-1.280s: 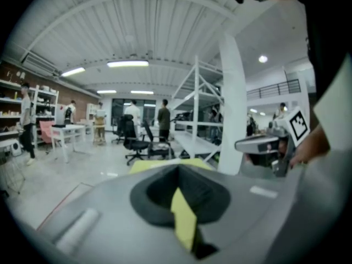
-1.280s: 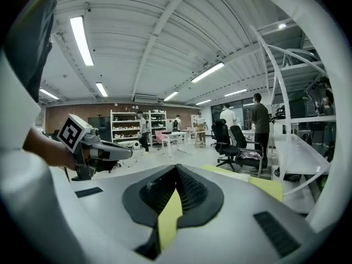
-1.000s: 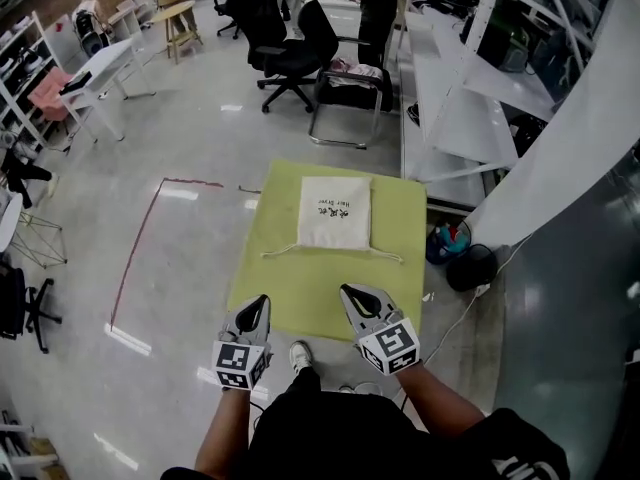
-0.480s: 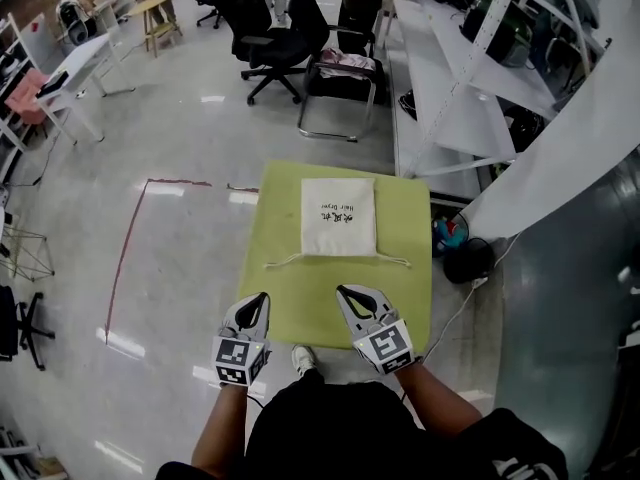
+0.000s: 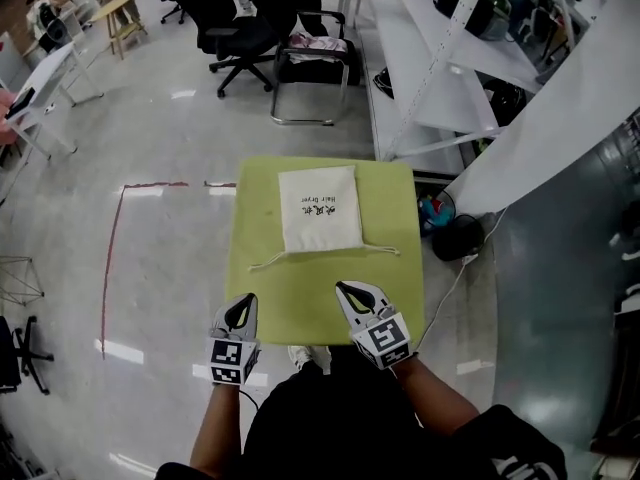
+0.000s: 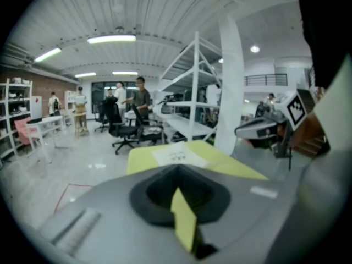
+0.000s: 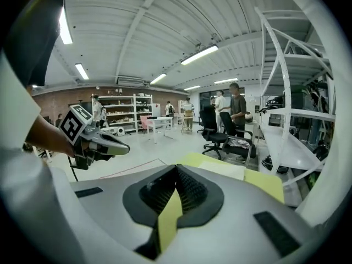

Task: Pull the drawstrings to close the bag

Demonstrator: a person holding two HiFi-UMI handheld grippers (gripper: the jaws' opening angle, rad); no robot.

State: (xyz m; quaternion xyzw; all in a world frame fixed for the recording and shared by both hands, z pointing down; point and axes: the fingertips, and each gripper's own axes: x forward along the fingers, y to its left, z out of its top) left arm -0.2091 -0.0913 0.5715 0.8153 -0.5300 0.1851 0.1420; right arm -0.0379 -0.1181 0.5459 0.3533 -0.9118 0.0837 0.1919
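cream bag [image 5: 320,209] with dark print; yellow-green table [image 5: 390,268]; black-and-white marker cubes [image 5: 228,360].

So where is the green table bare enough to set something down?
Widest: the near strip of the green table, between the drawstrings and front edge. Narrow margins flank the drawstring bag, which crowds the far middle.

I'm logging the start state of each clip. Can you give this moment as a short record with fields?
table: green top
bag: white, flat on the table's far half, mouth toward the person, not gathered
left string: slack, trails left from the mouth
right string: slack, trails right from the mouth
left gripper: shut, empty, by the near left corner, apart from the bag
right gripper: shut, empty, over the near edge, apart from the bag
task state: strings not yet gripped
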